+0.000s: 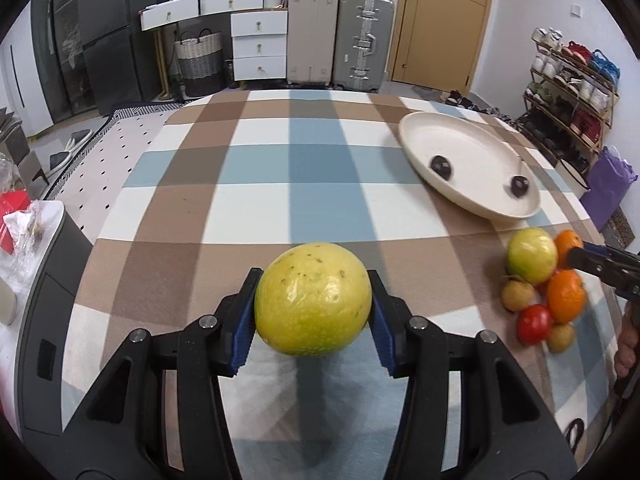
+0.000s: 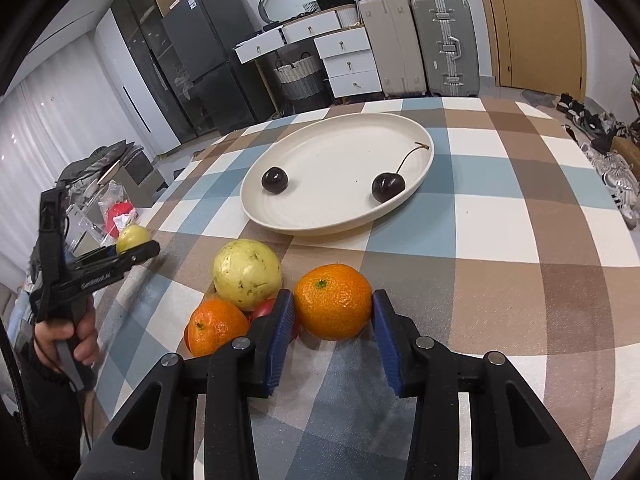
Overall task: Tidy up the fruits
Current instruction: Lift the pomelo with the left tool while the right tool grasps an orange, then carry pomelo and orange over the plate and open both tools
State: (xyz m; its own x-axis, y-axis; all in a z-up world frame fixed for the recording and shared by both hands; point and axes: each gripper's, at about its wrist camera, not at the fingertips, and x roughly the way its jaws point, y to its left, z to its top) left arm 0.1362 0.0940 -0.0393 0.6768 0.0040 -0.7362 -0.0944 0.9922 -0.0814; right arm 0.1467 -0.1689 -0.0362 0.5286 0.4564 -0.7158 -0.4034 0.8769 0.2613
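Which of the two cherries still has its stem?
The cherry by the plate's right rim; the other cherry, further left, shows no stem.

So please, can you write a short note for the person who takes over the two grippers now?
Left gripper: shut on a yellow-green fruit, held above the table.
Right gripper: pads on both sides of an orange that sits on the checked cloth.
Done: two cherries lie on the white plate.
Left: both held fruits, plus the pile of a second orange, a pale green fruit, a red one and small brown ones.
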